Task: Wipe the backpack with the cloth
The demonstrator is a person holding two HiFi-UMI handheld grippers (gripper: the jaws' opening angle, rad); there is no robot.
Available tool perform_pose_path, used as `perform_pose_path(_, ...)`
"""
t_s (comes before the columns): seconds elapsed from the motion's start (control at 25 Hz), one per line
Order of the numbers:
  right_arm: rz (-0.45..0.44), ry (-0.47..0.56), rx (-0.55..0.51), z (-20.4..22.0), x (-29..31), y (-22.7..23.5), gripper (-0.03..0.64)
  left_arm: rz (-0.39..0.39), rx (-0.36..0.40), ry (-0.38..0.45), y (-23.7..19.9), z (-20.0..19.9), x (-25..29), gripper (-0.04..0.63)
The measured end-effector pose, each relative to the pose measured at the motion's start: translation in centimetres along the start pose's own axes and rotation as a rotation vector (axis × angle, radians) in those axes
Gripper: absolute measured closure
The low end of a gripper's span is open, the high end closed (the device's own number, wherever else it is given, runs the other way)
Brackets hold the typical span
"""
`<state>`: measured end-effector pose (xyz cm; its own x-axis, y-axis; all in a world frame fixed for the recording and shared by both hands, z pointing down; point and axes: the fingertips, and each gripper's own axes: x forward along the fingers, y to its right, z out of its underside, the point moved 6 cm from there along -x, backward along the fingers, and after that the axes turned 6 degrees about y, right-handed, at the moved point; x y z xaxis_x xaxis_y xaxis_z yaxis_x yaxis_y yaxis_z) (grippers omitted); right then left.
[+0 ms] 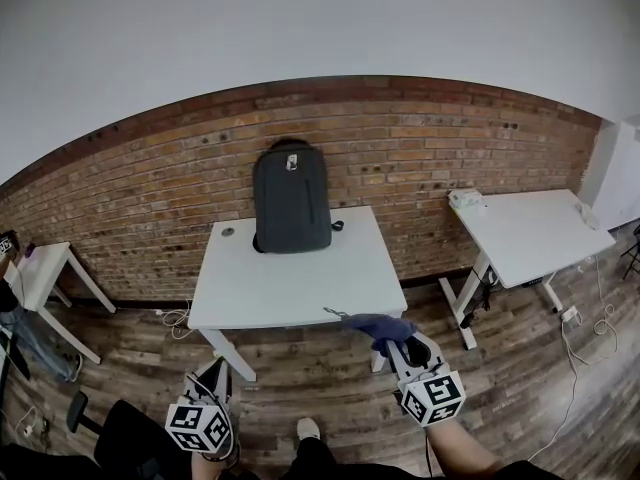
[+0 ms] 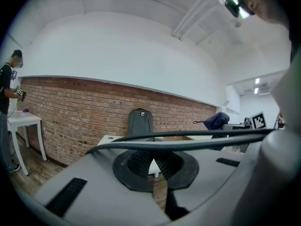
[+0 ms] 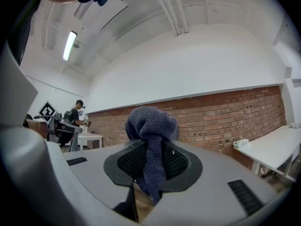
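Observation:
A dark grey backpack (image 1: pixel 291 203) stands upright on the white table (image 1: pixel 300 293), leaning on the brick wall; the left gripper view shows it straight ahead, the backpack (image 2: pixel 140 123) being small and far off. My right gripper (image 1: pixel 392 346) is shut on a blue cloth (image 1: pixel 378 325) just off the table's front right corner. In the right gripper view the cloth (image 3: pixel 151 124) bunches above the right gripper (image 3: pixel 151 160) and hides most of the backpack. My left gripper (image 1: pixel 216 370) hangs low at the front left, and its jaws are shut on nothing, as the left gripper (image 2: pixel 153 159) shows.
A second white table (image 1: pixel 530 233) stands to the right with a small white object (image 1: pixel 465 199) on it. A smaller table (image 1: pixel 40 268) is at the far left, with a person (image 2: pixel 7 93) beside it. A black cable (image 2: pixel 188 140) crosses the left gripper view. The floor is wooden.

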<state>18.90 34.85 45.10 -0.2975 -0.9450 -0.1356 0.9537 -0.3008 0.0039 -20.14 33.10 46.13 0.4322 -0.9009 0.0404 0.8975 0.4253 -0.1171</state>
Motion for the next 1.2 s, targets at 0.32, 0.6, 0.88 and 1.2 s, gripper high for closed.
perform_pose_path(0.32, 0.021, -0.007, -0.021, 0.8, 10.8, -0.2, 0.529, 0.011, -0.019, -0.006, -8.1, -1.6, 8.9, 0.601)
perform_pose_path(0.6, 0.076, -0.011, -0.057, 1.7, 18.9, 0.7, 0.529, 0.095, -0.014, 0.005, -13.2, -3.3, 17.8, 0.601)
perform_pose_path(0.88, 0.156, -0.017, -0.068, 2.4, 24.3, 2.3, 0.529, 0.143, -0.024, 0.005, -17.5, -3.9, 24.7, 0.601)
perform_pose_path(1.2, 0.17, -0.017, -0.082, 3.7, 30.0, 6.6, 0.529, 0.162, -0.009, -0.027, -18.6, -3.0, 31.3, 0.601)
